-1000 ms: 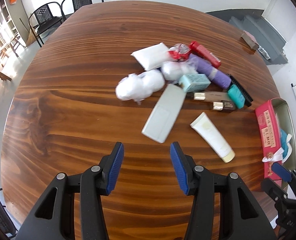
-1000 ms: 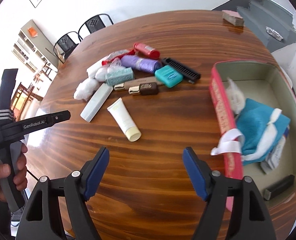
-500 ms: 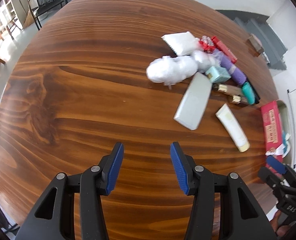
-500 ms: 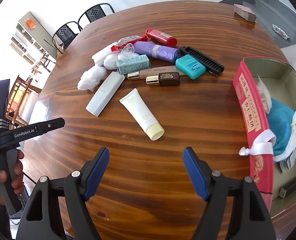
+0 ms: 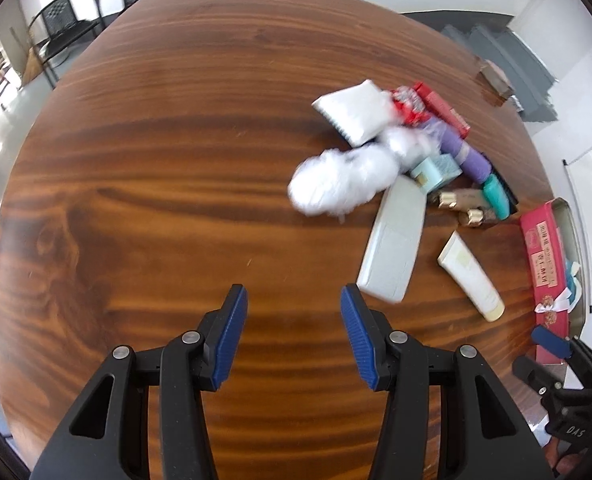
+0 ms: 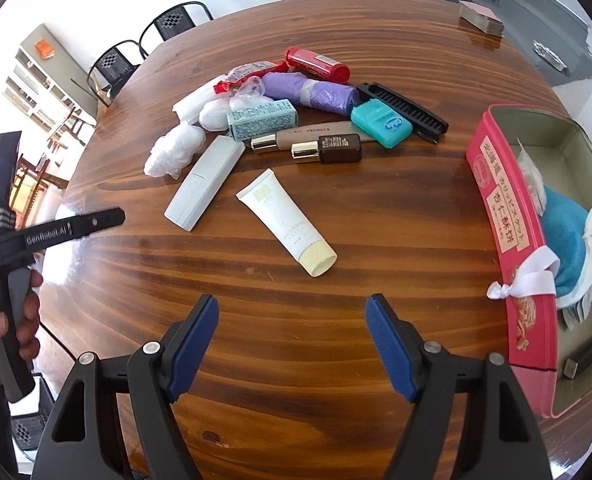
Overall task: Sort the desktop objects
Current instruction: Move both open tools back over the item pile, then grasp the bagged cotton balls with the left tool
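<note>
A: How did the pile look beside the pink tin (image 6: 496, 216)?

B: It lay on the wooden table (image 6: 256, 320), left of the tin. A white cream tube (image 6: 286, 222) with a pale yellow cap lay nearest the tin, apart from the rest. Behind the tube, away from the tin's near corner, were a brown bottle (image 6: 328, 149) with a gold cap, a teal floss box (image 6: 381, 124), a black comb (image 6: 402, 112), a purple roll (image 6: 312, 92), a red tube (image 6: 316, 64) and a grey-white flat case (image 6: 206, 182).

A: And inside the tin?

B: A blue cloth (image 6: 568, 240) with a white ribbon.

A: The grippers?

B: The left gripper (image 5: 294, 336) stood with jaws apart, empty, over bare wood well left of the tin. The right gripper (image 6: 292, 344) was wider apart, also empty, near the tin's left wall.

A: Any change from a second before?

B: In the left view the pile had slid rightward toward the tin's edge; in the right view the tube had come closer.
</note>
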The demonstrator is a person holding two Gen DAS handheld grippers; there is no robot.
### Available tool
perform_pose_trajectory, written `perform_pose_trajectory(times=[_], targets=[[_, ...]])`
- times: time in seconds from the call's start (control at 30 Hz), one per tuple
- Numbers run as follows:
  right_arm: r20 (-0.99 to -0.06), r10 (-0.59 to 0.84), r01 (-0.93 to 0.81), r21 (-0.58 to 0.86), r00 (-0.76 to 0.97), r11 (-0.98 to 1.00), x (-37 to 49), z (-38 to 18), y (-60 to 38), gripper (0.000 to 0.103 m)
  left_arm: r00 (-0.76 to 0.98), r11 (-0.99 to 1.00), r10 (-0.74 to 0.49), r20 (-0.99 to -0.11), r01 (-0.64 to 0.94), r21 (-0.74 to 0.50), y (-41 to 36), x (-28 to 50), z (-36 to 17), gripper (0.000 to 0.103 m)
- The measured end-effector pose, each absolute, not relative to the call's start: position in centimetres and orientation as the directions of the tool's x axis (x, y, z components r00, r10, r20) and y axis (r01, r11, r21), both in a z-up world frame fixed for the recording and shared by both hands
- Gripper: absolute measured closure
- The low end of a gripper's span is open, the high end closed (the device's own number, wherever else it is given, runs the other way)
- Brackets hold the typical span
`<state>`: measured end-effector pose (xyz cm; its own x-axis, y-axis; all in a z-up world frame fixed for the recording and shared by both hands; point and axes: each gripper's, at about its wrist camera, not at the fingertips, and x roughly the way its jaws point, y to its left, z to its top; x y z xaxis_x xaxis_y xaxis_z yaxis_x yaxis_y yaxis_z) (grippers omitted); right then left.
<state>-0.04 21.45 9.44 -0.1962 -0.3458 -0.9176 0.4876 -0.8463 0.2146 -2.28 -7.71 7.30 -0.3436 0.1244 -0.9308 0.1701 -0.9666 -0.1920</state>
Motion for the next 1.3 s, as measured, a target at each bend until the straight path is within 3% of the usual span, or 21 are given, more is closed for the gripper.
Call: perform_pose_trajectory(times=[0.6, 0.8, 0.97, 1.0, 1.1, 1.3], targets=[[-0.934, -0.286, 0.402, 0.183, -0.213, -0.897, -1.0, 8.5, 21.6, 0.024, -0.345, -0.984, 0.165, -0.924, -0.116, -0.132, -5.7, -10.5, 5.2, 0.051], [-0.936, -0.277, 0.415, 0.169, -0.216, -0.894, -1.5, 8.3, 20.7, 0.024, -0.335, -0.987, 0.129, -0.934, -0.134, -0.088, -5.3, -10.7, 4.5, 0.051], [-0.932, -0.282, 0.461, 0.153, -0.226, -0.874, -1.9, 8.3, 19.3, 0.024, -0.349, -0.986, 0.158, -0.924, -0.097, -0.132, -5.8, -10.8, 4.3, 0.051], [-0.931, -0.284, 0.475, 0.147, -0.231, -0.868, -1.9, 8.3, 19.0, 0.024, -0.356, -0.987, 0.16, -0.921, -0.088, -0.137, -5.9, -10.7, 4.3, 0.052], [-0.931, -0.277, 0.504, 0.125, -0.239, -0.855, -2.1, 7.8, 18.1, 0.024, -0.36, -0.983, 0.185, -0.914, -0.069, -0.171, -6.0, -10.3, 4.4, 0.072], [-0.929, -0.253, 0.551, 0.067, -0.271, -0.832, -2.9, 6.8, 16.7, 0.025, -0.373, -0.98, 0.197, -0.907, -0.049, -0.193, -6.2, -8.9, 5.0, 0.072]])
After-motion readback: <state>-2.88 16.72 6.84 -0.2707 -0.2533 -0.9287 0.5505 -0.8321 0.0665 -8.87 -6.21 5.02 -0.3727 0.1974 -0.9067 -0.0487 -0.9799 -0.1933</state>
